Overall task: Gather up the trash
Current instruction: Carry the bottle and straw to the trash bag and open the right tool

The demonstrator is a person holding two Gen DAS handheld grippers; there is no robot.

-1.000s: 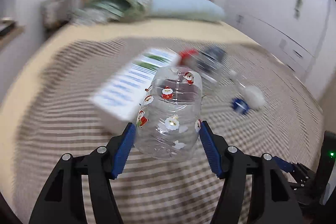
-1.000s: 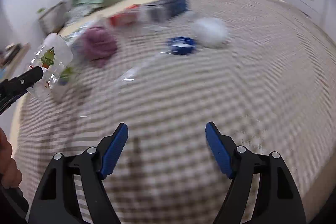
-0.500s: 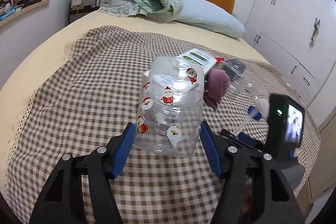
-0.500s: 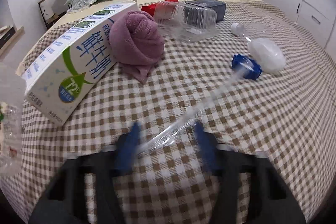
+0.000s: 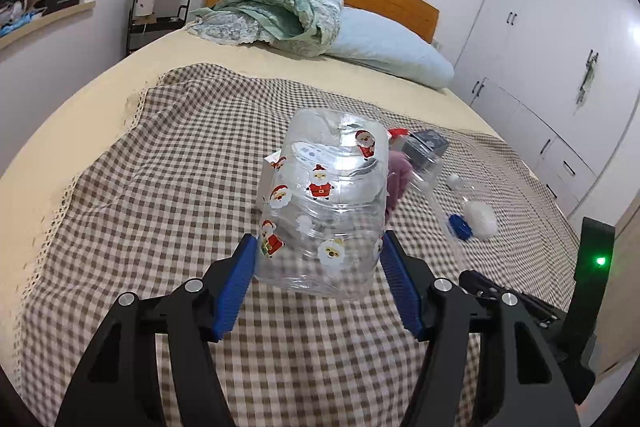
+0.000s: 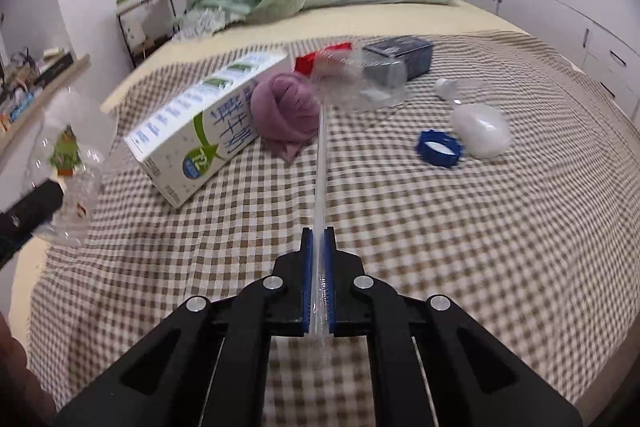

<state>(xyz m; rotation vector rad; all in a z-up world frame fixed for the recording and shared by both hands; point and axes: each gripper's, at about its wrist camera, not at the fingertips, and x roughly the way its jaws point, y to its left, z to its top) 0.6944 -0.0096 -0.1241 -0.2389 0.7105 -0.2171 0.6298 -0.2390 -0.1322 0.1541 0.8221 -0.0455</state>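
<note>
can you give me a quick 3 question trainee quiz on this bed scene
1. True or false: the right tool is shut on a clear plastic tube.
2. What does the left tool hold? A) milk carton B) clear Santa-print bottle C) blue cap
3. Which item lies right beside the blue cap on the checked cloth?

Key
1. True; the tube runs up from between the closed pads.
2. B, the clear Santa-print bottle; the milk carton lies on the cloth.
3. The white translucent oval piece.
</note>
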